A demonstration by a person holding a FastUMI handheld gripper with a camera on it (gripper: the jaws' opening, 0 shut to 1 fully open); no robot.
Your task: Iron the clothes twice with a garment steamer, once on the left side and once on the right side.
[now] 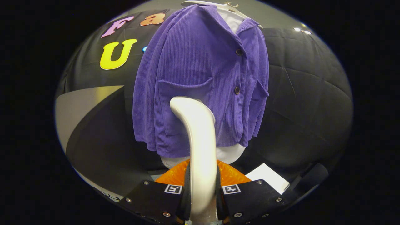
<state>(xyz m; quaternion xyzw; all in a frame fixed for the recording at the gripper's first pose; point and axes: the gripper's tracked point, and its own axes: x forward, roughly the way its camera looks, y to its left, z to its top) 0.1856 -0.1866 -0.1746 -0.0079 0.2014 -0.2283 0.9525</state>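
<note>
Black quilted cloth (306, 93) walls the booth all round, with a pale grey strip of wall (78, 106) showing off to one side. A purple corduroy jacket (193, 68) hangs ahead on a white hanger (218, 4), over a white shirt (229, 18) whose hem peeks out below. The gripper (202, 190) has its fingers (184, 193) clamped on the neck of the white garment steamer (200, 140), whose head curves up against the jacket's lower front pocket. Just behind the steamer sits something orange and textured (231, 175), and a white sheet (268, 178) lies beside it.
</note>
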